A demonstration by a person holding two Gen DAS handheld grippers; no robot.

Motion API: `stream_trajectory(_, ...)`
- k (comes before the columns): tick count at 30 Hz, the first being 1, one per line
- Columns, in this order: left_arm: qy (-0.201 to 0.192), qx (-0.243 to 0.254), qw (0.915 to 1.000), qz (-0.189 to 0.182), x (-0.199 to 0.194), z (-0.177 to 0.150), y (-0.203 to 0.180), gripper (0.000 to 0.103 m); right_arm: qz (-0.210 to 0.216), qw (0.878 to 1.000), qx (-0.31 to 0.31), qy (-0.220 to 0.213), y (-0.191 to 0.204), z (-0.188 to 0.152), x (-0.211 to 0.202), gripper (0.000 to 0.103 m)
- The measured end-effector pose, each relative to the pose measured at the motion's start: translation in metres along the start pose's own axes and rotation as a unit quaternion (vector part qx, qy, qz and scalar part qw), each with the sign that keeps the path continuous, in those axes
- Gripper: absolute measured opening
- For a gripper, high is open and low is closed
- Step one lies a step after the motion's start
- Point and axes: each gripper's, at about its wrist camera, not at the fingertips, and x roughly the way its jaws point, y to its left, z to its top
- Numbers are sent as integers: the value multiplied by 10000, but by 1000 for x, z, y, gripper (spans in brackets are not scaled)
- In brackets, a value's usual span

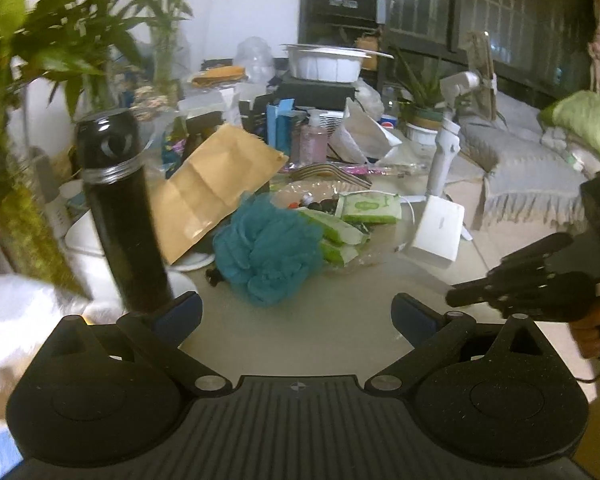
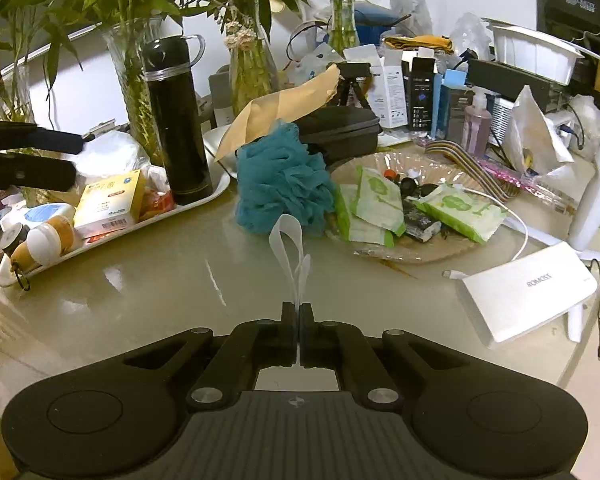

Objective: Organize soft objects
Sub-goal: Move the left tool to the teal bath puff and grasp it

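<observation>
A teal mesh bath loofah (image 1: pixel 266 246) lies on the glossy table (image 1: pixel 320 328) beside a glass plate; it also shows in the right wrist view (image 2: pixel 282 182). Its white ribbon loop (image 2: pixel 290 248) runs toward me. My right gripper (image 2: pixel 299 312) is shut on the end of that loop, low over the table; the same gripper shows in the left wrist view (image 1: pixel 476 294) at the right. My left gripper (image 1: pixel 296 312) is open and empty, just short of the loofah; it shows at the left edge of the right wrist view (image 2: pixel 66 160).
A black thermos (image 2: pixel 178 120) stands on a white tray (image 2: pixel 204 196) with boxes and bottles. A glass plate (image 2: pixel 404 254) holds green-white packets (image 2: pixel 460 206). A white power bank (image 2: pixel 528 294), a brown envelope (image 1: pixel 214 190), a black case (image 2: pixel 340 130), vases with plants and boxes crowd around.
</observation>
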Motion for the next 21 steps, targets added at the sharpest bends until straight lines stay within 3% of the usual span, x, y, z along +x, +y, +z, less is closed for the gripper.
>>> stream_trajectory(8, -161, 803, 9962, 304, 49, -3, -9, 101, -129, 9999, 18, -35, -9, -1, -5, 4)
stream_trajectory(10, -192, 955, 9947, 326, 61, -6, -10, 87, -149, 9999, 16, -33, -9, -1, -5, 4)
stream_trajectory(17, -311, 1486, 9857, 734, 98, -19, -13, 77, -243, 9997, -95, -39, -9, 0, -4, 4)
stream_trajectory(21, -351, 1576, 9834, 826, 116, -22, -9, 62, -201, 9998, -38, -17, -12, 1, -3, 4)
